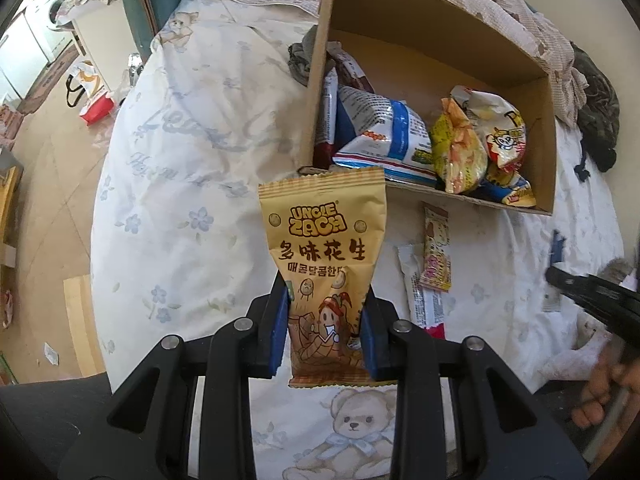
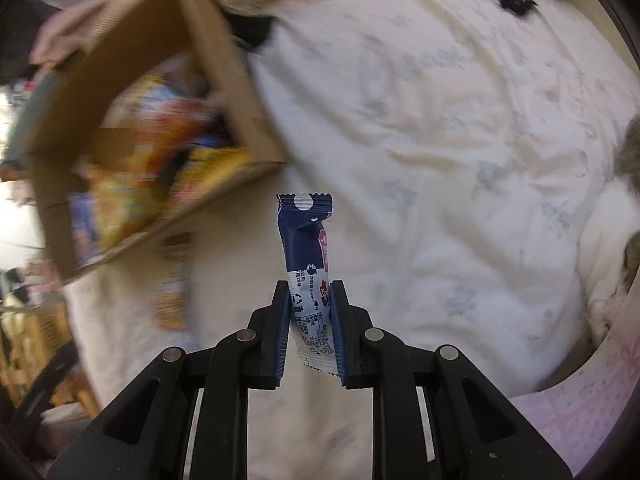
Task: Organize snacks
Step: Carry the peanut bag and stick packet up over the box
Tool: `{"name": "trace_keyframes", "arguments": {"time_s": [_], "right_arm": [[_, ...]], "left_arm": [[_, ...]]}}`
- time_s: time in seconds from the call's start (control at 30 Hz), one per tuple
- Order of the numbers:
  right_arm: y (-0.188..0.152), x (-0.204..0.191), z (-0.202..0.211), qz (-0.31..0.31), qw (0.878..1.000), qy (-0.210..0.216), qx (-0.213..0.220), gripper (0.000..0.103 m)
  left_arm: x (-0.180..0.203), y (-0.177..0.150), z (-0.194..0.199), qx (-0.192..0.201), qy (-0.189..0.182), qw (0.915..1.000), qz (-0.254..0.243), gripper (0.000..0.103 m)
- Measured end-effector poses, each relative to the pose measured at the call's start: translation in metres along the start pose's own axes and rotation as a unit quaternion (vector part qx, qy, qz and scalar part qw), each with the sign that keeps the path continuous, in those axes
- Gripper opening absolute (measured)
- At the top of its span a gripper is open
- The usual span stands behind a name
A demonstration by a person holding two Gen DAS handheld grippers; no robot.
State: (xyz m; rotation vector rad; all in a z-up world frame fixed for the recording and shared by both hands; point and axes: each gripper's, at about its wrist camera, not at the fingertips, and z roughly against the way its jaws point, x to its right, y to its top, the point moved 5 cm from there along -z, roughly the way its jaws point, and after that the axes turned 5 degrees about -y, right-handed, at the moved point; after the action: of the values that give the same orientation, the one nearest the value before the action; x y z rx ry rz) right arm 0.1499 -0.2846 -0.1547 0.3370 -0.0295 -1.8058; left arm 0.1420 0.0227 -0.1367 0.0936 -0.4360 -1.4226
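Note:
My left gripper (image 1: 326, 300) is shut on a tan peanut packet (image 1: 324, 240) that stands upright between its blue pads, just short of the cardboard box (image 1: 316, 80). The box lies on the bed and holds several snack bags (image 1: 460, 140). Two slim snack packets (image 1: 434, 256) lie on the sheet beside the box. My right gripper (image 2: 311, 300) is shut on a narrow blue and white snack packet (image 2: 306, 240), raised above the bedsheet with the blurred box (image 2: 236, 92) to its upper left. In the left wrist view the right gripper's black body (image 1: 592, 292) shows at the right edge.
The bed is covered by a white floral sheet (image 1: 192, 160) with a teddy bear print (image 1: 352, 428). Crumpled bedding (image 1: 500, 8) and dark clothing (image 1: 596, 112) lie behind the box. The bed's left edge drops to a cluttered floor (image 1: 48, 160). A hand (image 1: 604, 396) shows lower right.

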Motion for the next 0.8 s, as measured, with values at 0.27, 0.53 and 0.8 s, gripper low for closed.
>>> {"name": "trace_keyframes", "arguments": {"time_s": [0.27,0.53,0.8], "right_arm": [[-0.015,-0.03,0.027,0.029,0.997,0.072,0.024,0.02],[-0.01,-0.068,0.058,0.056,0.985,0.138,0.082,0.02],[-0.001,-0.085,0.096,0.074,0.966,0.189,0.159,0.02]], "left_arm": [[-0.013,0.001,0.016,0.051,0.024,0.9984,-0.012,0.027],[-0.027,0.008,0.051,0.107,0.024,0.994,-0.001,0.027],[-0.021,0.03,0.091,0.15,0.005,0.9887,0.004,0.027]]}}
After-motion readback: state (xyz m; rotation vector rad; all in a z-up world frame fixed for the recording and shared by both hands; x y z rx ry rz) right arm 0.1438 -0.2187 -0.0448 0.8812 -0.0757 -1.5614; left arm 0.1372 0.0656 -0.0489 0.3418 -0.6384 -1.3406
